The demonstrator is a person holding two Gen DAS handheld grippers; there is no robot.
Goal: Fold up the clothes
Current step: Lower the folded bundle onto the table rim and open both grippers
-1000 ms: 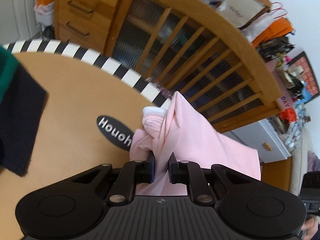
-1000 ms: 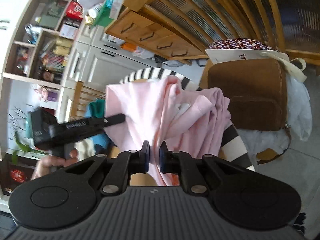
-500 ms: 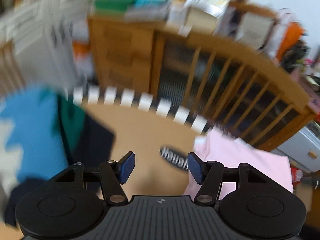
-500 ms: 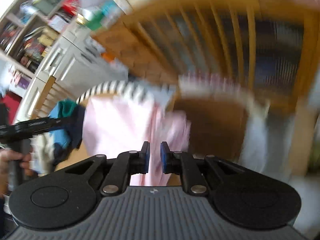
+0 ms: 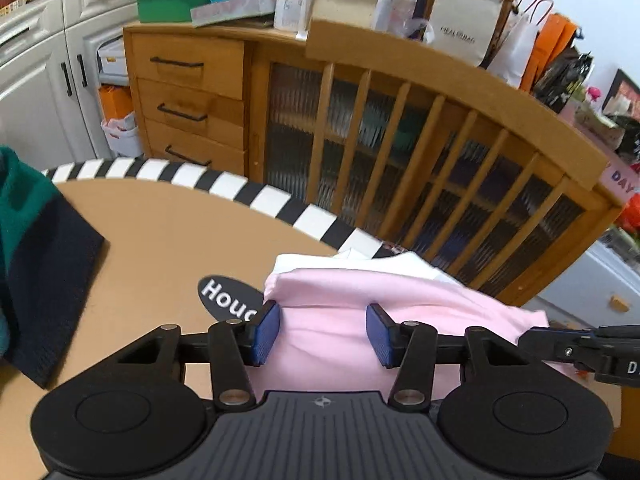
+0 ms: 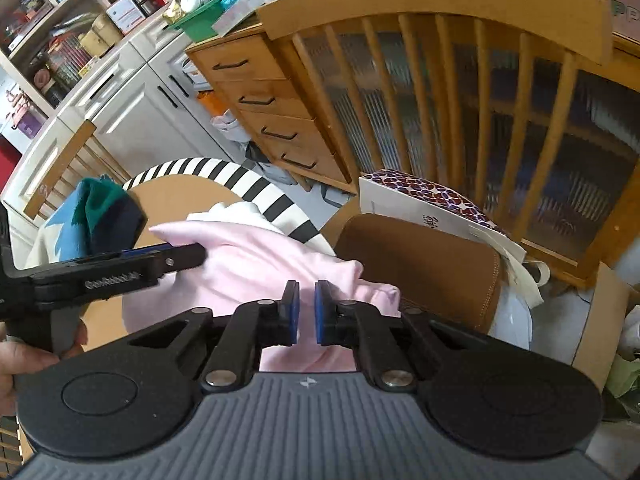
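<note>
Having just let go, the left gripper (image 5: 322, 334) closes over the pink garment (image 5: 360, 300) while the right gripper (image 6: 306, 312) pinches its edge beside the bench (image 5: 160, 240).

You get bright, even daylight in both views, with soft shadows only. The fisheye bends the tall wooden slatted cabinet (image 5: 420, 152) near the edges. The right-wrist view is slightly motion-blurred.
</note>
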